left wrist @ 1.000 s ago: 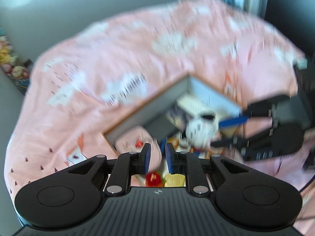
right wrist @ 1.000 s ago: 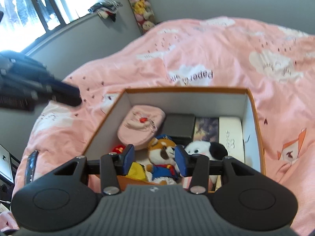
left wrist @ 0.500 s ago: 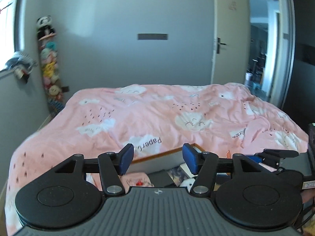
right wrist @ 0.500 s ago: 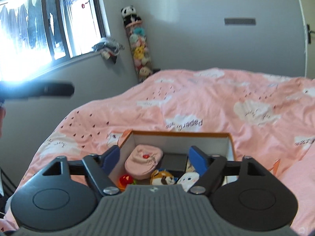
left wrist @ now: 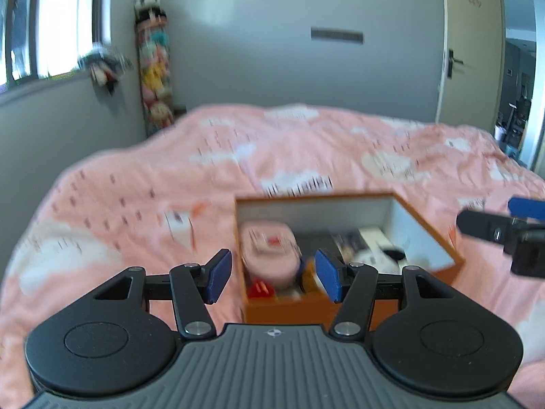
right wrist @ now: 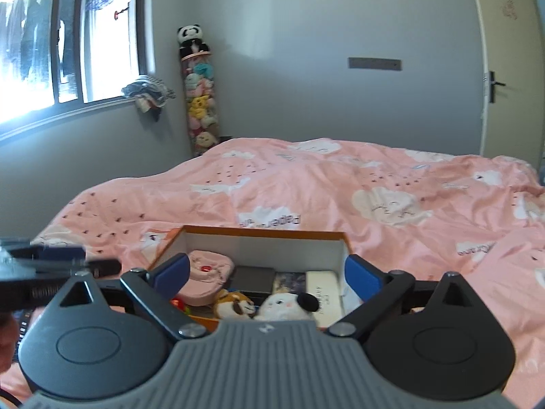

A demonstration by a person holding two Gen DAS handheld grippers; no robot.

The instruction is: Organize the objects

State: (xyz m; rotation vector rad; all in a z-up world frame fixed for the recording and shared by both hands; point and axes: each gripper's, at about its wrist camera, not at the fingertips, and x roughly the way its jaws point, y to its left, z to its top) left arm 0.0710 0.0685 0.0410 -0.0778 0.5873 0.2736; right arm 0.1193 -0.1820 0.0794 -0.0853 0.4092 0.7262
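An orange box (left wrist: 425, 225) with white inner walls lies open on the pink bed. It holds a pink pouch (left wrist: 269, 255), a red toy (left wrist: 260, 288), a fox plush (right wrist: 235, 306), a white plush with a black ear (right wrist: 286, 306), a dark case (right wrist: 255, 277) and a white case (right wrist: 323, 294). My left gripper (left wrist: 272, 277) hovers at the box's near left corner, open and empty. My right gripper (right wrist: 267, 274) is above the box's near edge; its jaws are opening, with nothing between them. Each gripper shows at the edge of the other's view.
The pink cloud-print duvet (right wrist: 340, 184) covers the whole bed around the box. A tall clear tube of plush toys (right wrist: 199, 102) stands in the far corner by the window (right wrist: 68, 41). A cloth (right wrist: 150, 93) hangs on the sill. A door (right wrist: 504, 68) is at the right.
Both grippers have opened and pulled back from the box. The fox plush that sat between the right jaws now lies in the box. The left view swung up from the box to the room.
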